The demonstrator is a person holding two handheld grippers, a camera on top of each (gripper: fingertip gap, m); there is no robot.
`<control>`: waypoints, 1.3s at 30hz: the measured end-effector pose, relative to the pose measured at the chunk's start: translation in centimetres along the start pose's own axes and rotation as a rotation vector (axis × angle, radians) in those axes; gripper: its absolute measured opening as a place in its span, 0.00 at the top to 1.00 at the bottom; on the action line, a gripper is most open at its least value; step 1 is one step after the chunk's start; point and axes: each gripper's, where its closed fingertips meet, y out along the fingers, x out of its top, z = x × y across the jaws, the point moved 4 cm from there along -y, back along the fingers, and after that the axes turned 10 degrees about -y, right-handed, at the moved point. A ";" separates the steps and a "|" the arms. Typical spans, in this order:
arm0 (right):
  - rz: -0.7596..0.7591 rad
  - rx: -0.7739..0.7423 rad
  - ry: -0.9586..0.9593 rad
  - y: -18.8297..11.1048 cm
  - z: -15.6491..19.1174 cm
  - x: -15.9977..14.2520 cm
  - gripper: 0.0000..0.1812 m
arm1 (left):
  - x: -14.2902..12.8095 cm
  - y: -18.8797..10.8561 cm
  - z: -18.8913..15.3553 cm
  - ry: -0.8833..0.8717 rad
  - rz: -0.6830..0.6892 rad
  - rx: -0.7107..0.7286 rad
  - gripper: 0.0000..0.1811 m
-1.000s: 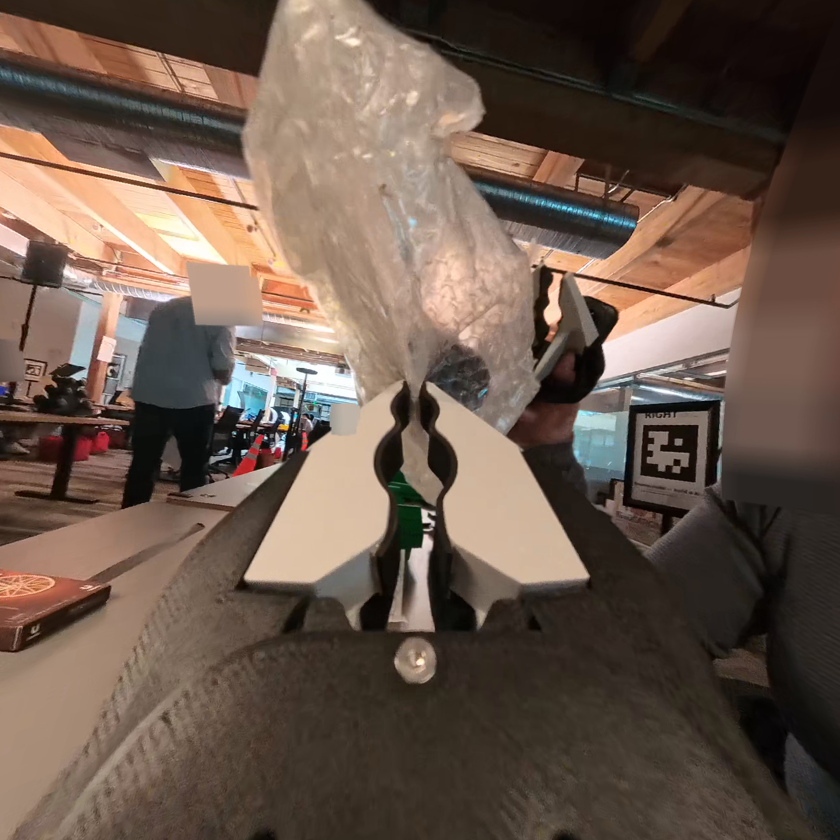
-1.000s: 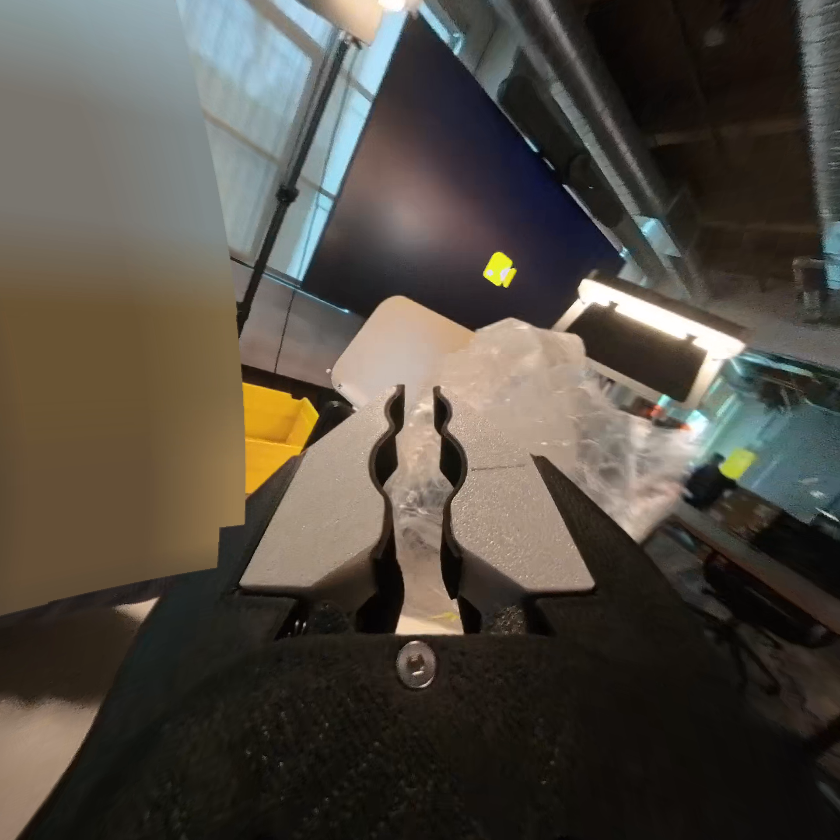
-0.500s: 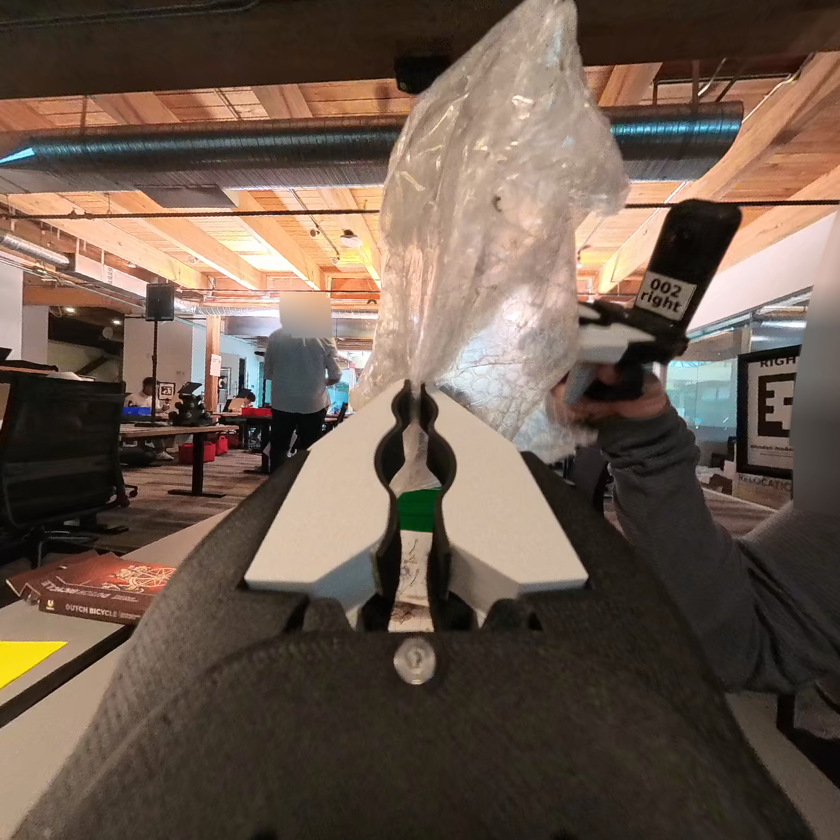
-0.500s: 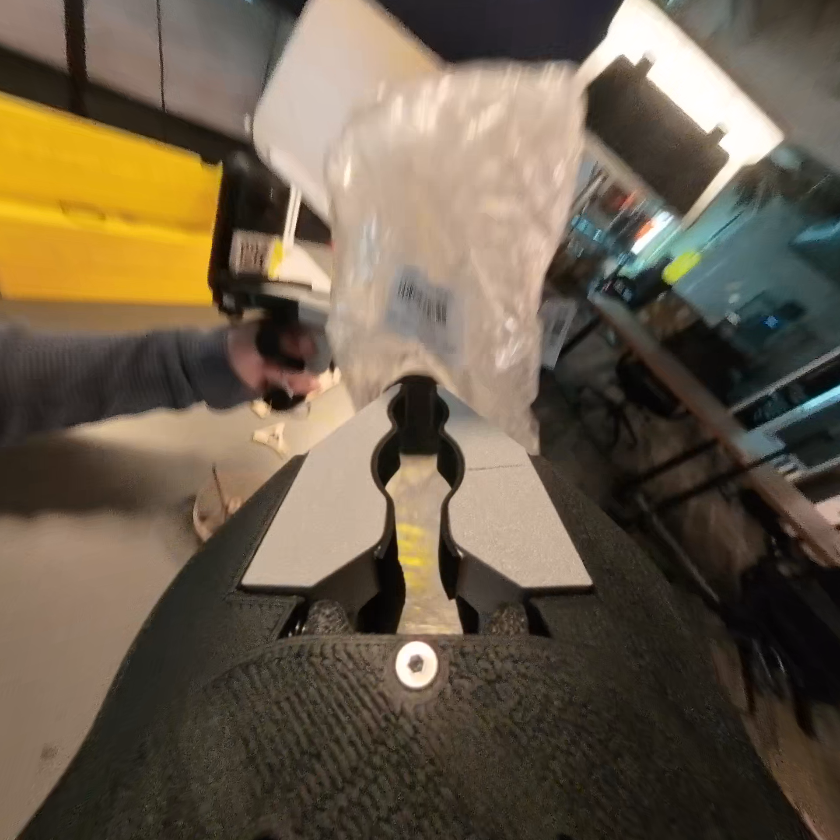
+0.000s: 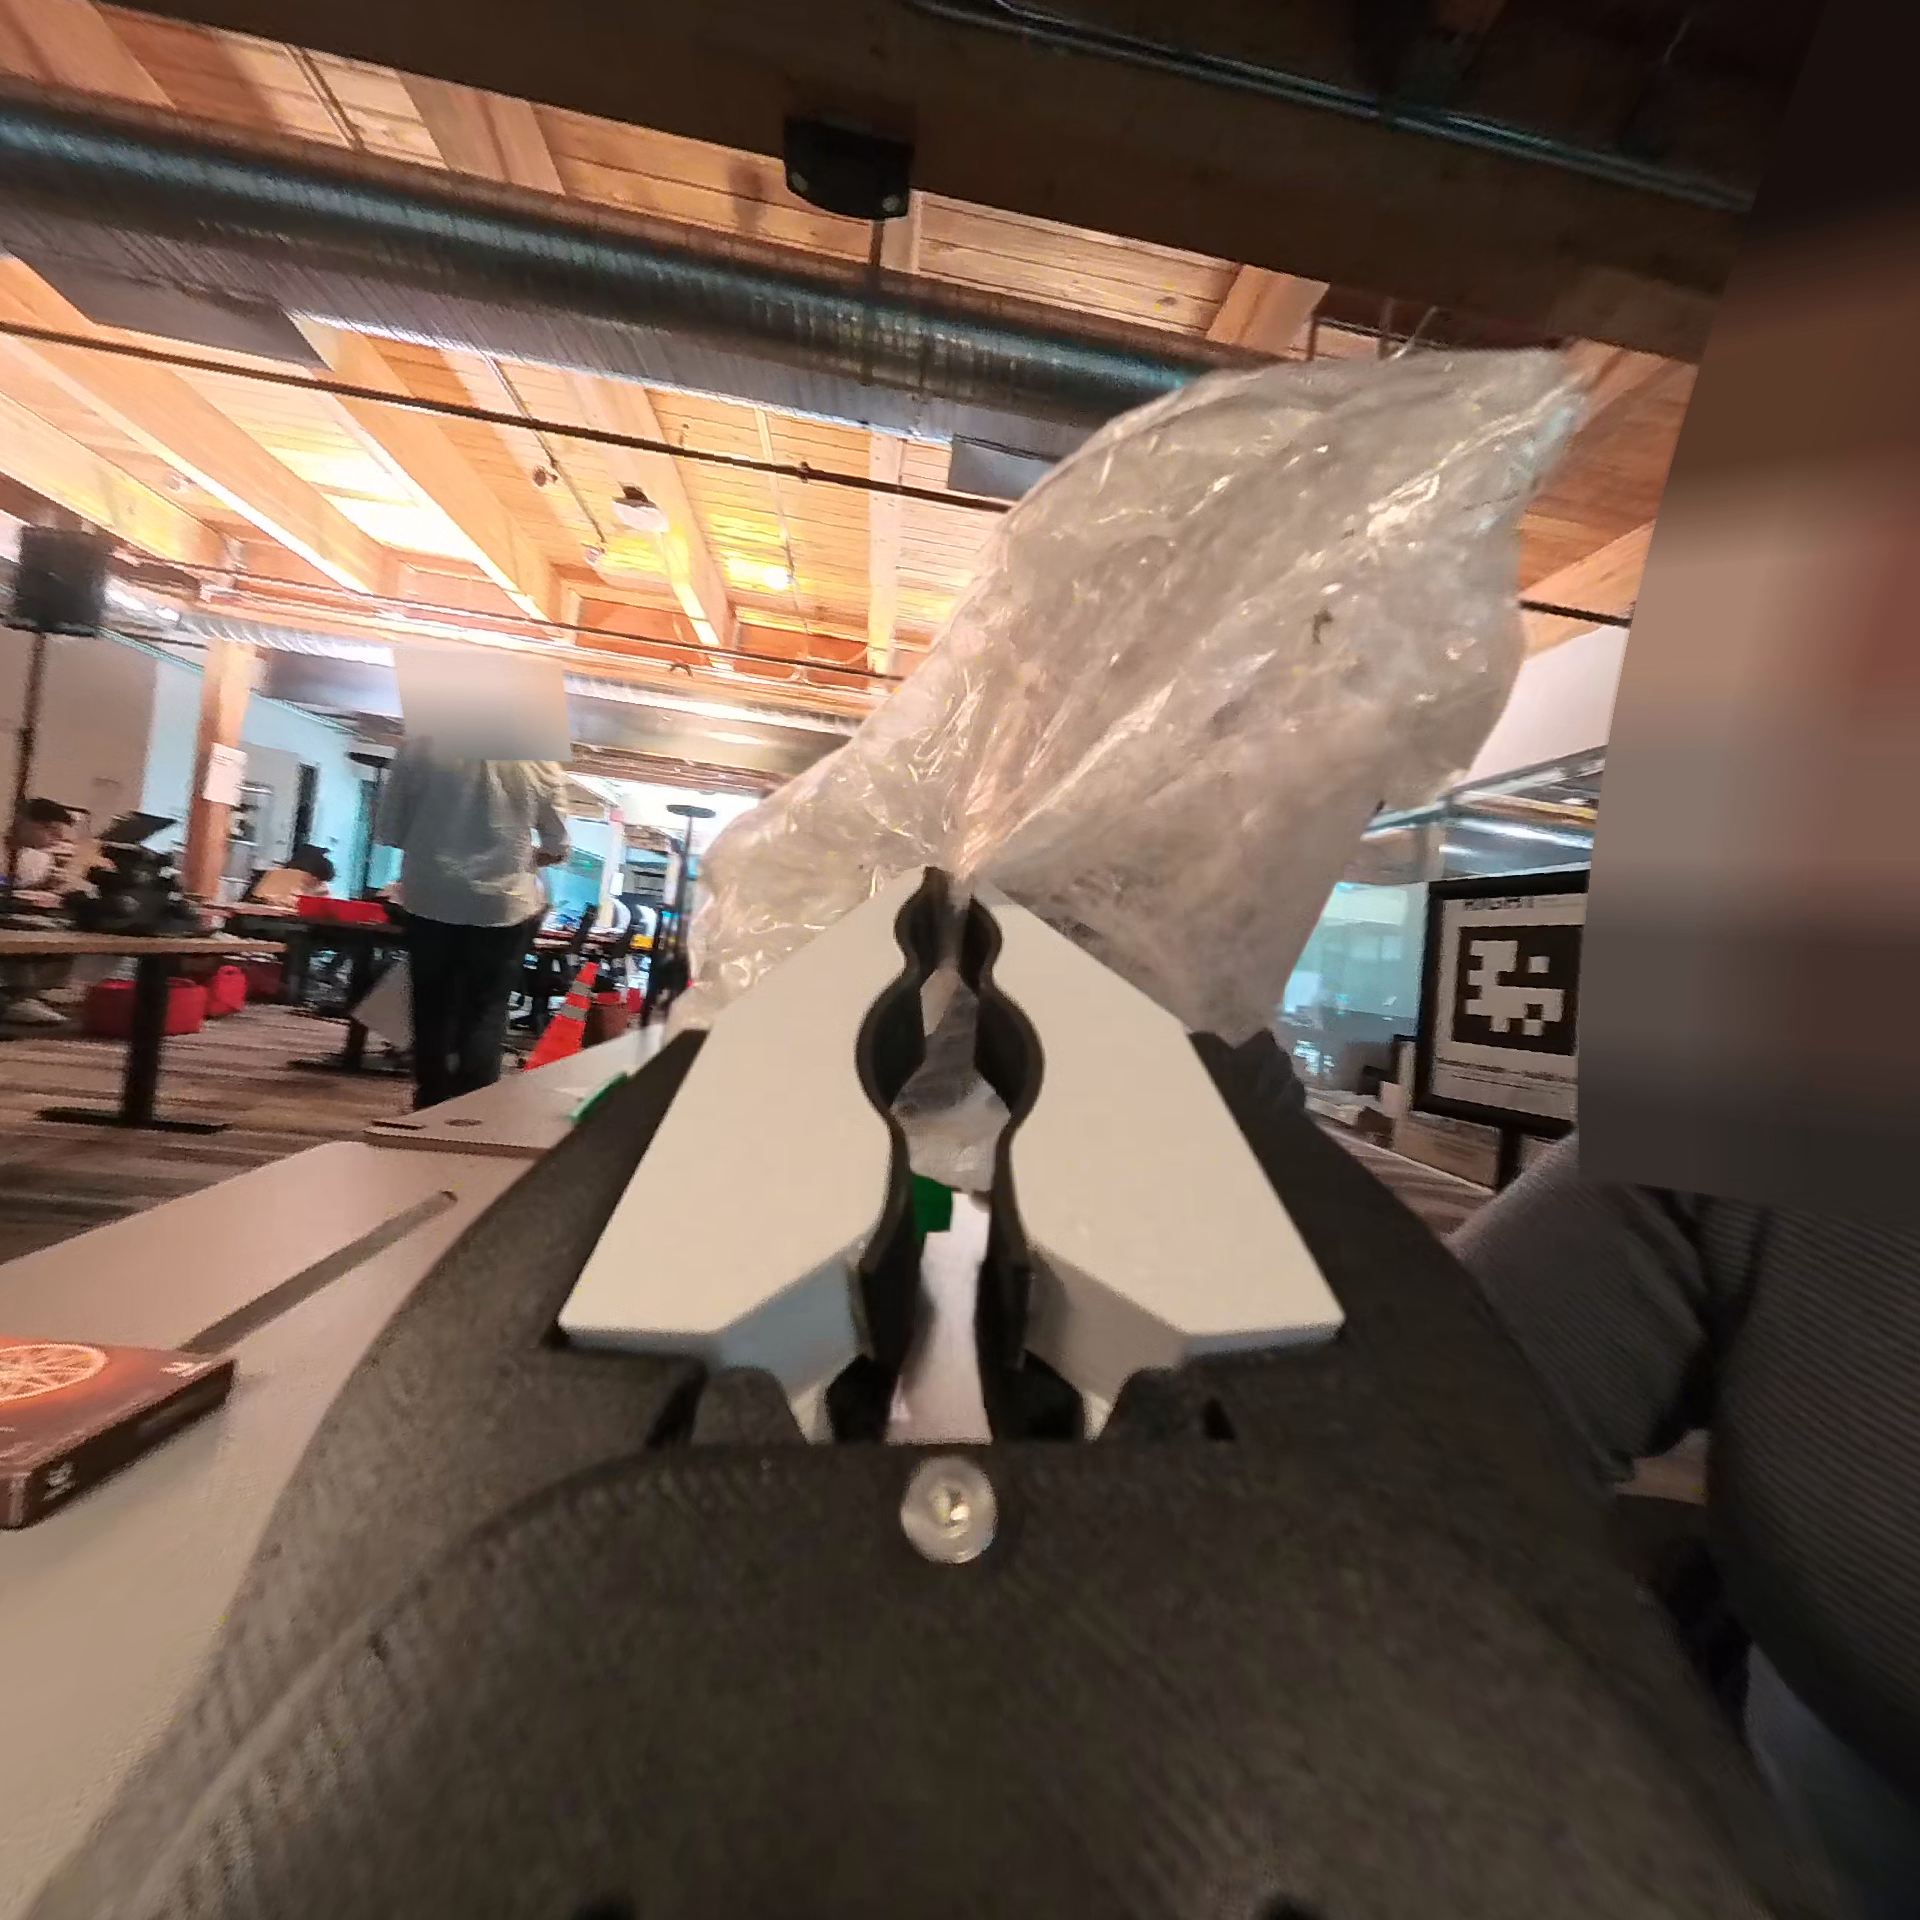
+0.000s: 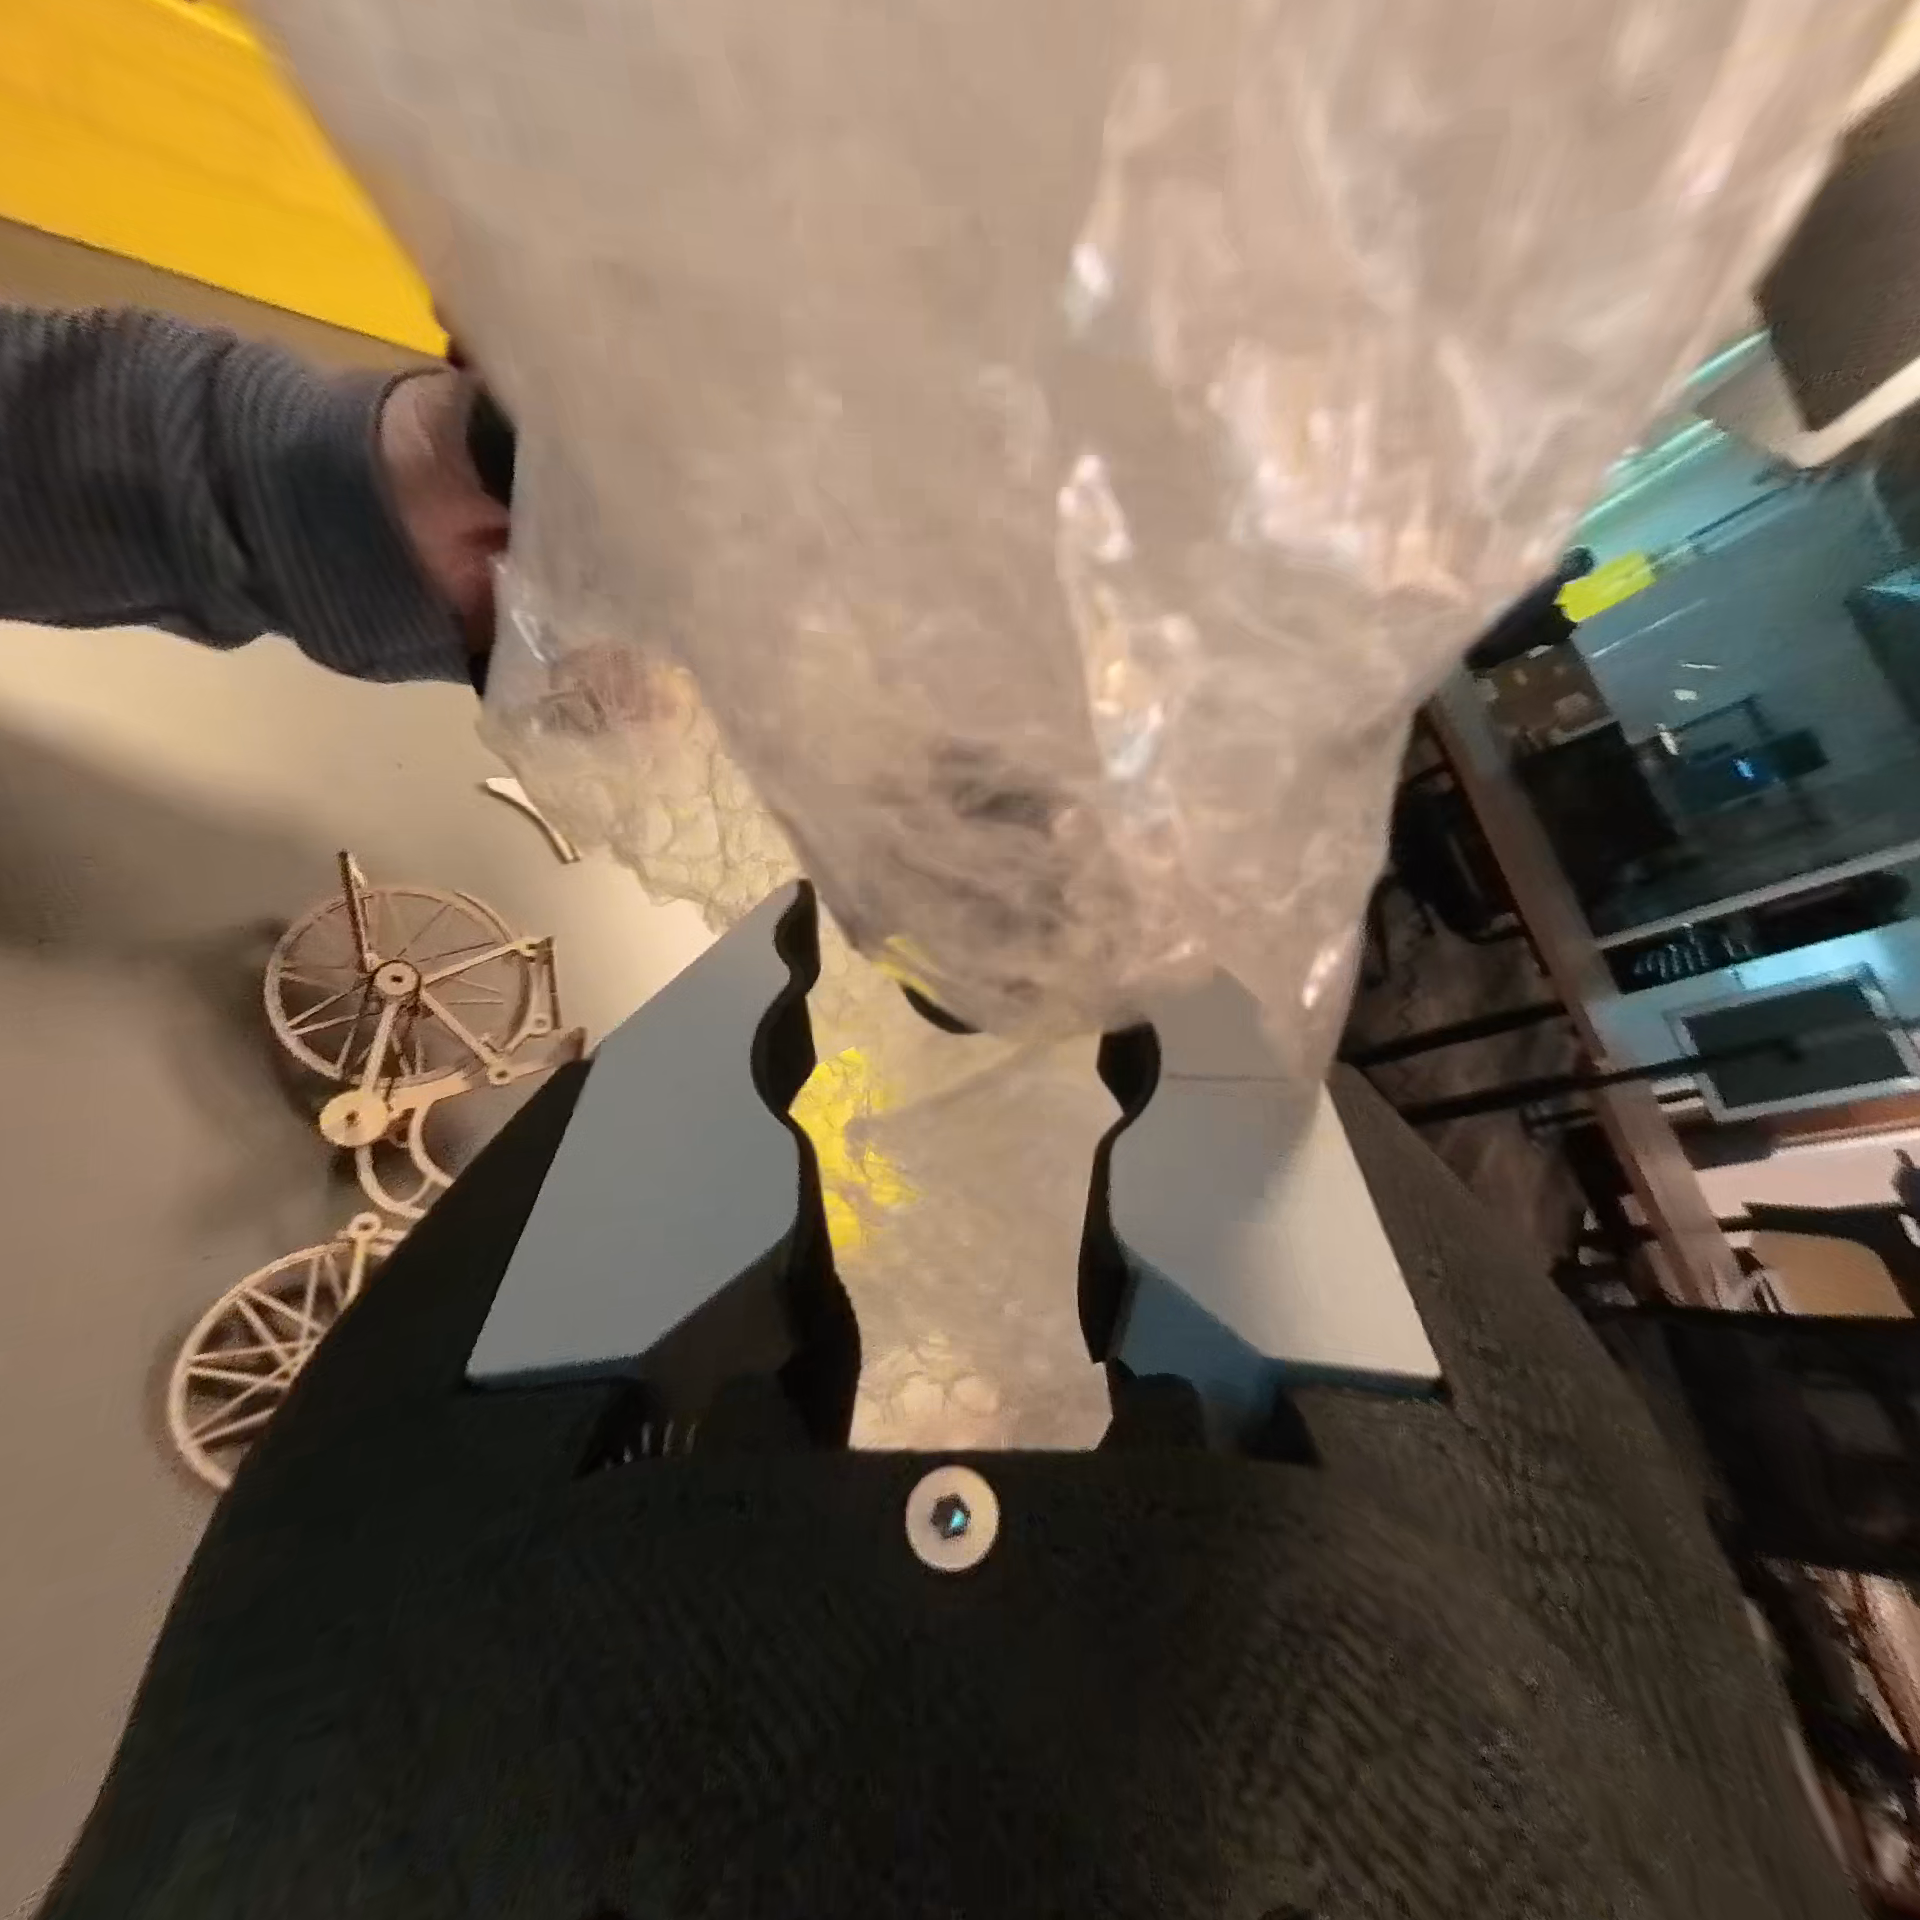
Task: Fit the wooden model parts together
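My left gripper (image 5: 951, 894) is shut on a corner of a crumpled clear plastic bag (image 5: 1195, 675) and holds it up in the air. In the right wrist view the same bag (image 6: 987, 468) hangs close in front of my right gripper (image 6: 961, 956), whose jaws stand open with the bag's lower edge just above them. A partly built wooden bicycle model (image 6: 405, 1008) with spoked wheels lies on the table (image 6: 156, 831) at the left, a second wooden wheel (image 6: 260, 1351) below it. A small loose wooden piece (image 6: 535, 816) lies near the bag.
A brown box (image 5: 94, 1413) lies on the grey table (image 5: 260, 1268) at the left. A hand in a grey sleeve (image 6: 208, 488) holds the left gripper's handle. A yellow sheet (image 6: 187, 156) lies at the far table edge. A person (image 5: 468, 883) stands in the background. The gap from one gripper's tips to the other's is roughly 6 centimetres. The partly built wooden bicycle model (image 6: 405, 1008) sits 20 centimetres or so from the ends of my right fingers.
My right gripper has opened and let go of the bag, and now points down toward the table. The left gripper has kept hold of the bag, which now leans to the right.
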 end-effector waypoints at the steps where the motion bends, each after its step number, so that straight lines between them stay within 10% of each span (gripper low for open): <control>1: 0.003 0.019 0.004 0.2 0.2 -0.1 0.74 | -0.1 0.1 -0.1 -0.016 0.007 -0.014 1.00; 7: -0.028 0.061 0.087 -0.2 -0.4 -1.2 0.74 | 0.8 0.1 1.5 -0.066 -0.069 0.148 1.00; 20: -0.760 -0.235 0.070 -9.6 -4.5 0.9 0.75 | 5.6 -2.7 0.9 -0.019 -0.320 0.325 0.99; 33: -0.717 -0.151 0.129 -13.5 -6.3 -4.5 0.75 | 2.9 1.1 1.1 -0.045 -0.176 0.259 0.99; 39: -0.680 -0.138 0.182 -15.6 -8.2 -9.1 0.75 | 2.3 3.7 6.0 0.134 0.045 0.522 1.00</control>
